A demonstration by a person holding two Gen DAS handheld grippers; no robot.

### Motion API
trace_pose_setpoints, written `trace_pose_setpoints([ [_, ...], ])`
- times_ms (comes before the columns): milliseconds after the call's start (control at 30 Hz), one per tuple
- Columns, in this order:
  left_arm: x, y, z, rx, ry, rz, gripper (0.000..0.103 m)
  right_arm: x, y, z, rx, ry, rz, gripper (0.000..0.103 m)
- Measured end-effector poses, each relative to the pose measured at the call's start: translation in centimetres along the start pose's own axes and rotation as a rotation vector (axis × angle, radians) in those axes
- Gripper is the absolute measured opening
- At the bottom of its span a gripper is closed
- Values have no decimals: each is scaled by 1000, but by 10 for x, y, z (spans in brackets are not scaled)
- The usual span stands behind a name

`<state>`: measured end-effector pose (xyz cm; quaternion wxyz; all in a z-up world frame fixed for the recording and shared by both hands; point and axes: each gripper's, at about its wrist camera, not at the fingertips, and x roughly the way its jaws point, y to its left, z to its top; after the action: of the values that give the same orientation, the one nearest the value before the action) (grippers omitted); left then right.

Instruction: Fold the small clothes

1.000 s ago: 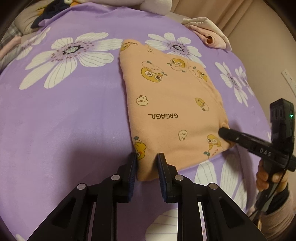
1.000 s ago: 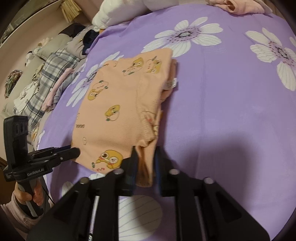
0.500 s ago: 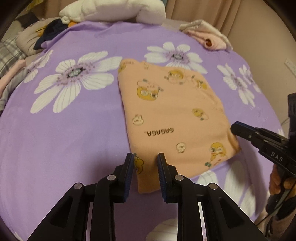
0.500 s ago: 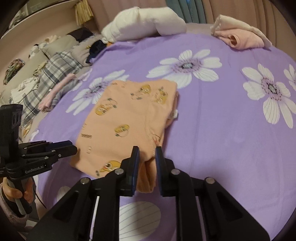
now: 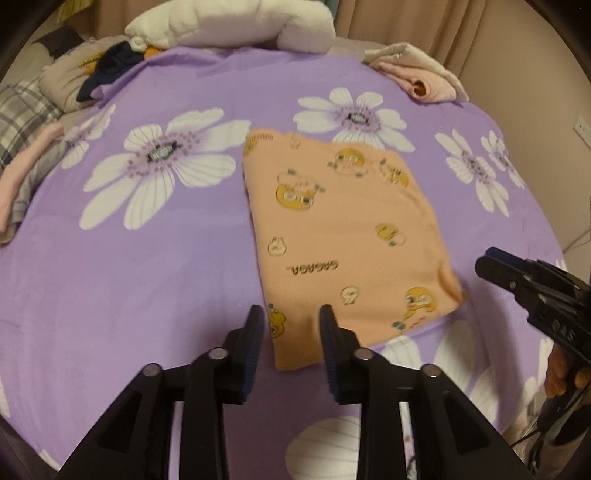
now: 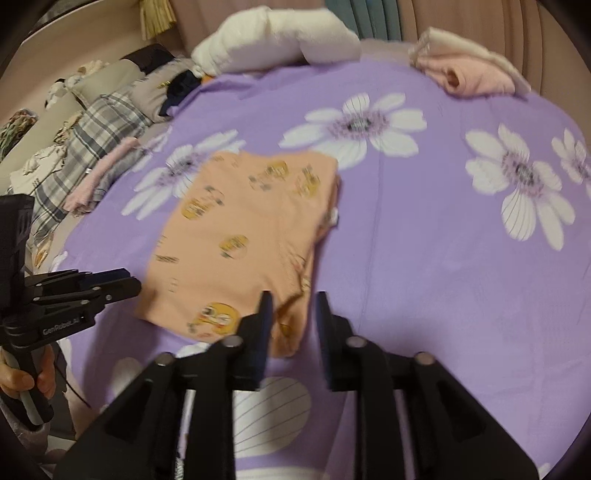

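- The peach garment lies flat as a folded rectangle near the middle of the purple floral bedspread, so the step in hand looks like the end of 1 fold, with both tools clear of the cloth.
- The left gripper has its jaws apart, framing the garment's near corner without pinching it.
- The right gripper is likewise spread, with the near right corner showing between its fingers (contact cannot be told through the motion blur).
- Next move, as a judgement: either 1 more fold across the middle or a shift to the next piece; another fold would call for both tools to pinch all the stacked layers at the near edge.
- The fabric looks like soft, matte knit with cartoon prints; layered edges bulge along its right side.
- A pink folded garment sits at the far edge, well apart; a white pillow lies behind.
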<state>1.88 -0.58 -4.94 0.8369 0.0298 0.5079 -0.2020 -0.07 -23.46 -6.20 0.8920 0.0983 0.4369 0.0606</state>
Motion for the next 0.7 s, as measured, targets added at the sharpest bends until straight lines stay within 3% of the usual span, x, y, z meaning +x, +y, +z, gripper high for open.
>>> trace_pose_setpoints([
  [67,-13,-4,4,8,-24,8,54,-15,7,3,-13,-29,-12,54],
  [100,-20,-6,5,10,-39,11,61,-26,11,5,-18,-50,-12,57],
  [233,-45,-13,13,21,-83,29,73,-54,19,10,-27,-104,-25,70],
  [367,-63,-21,20,30,-106,56,86,-80,27,13,-27,-158,-46,89],
  [567,-90,-28,24,26,-163,93,98,-103,36,16,-32,-195,-55,103],
  [700,-98,-31,23,27,-169,115,99,-112,40,15,-35,-204,-75,103],
])
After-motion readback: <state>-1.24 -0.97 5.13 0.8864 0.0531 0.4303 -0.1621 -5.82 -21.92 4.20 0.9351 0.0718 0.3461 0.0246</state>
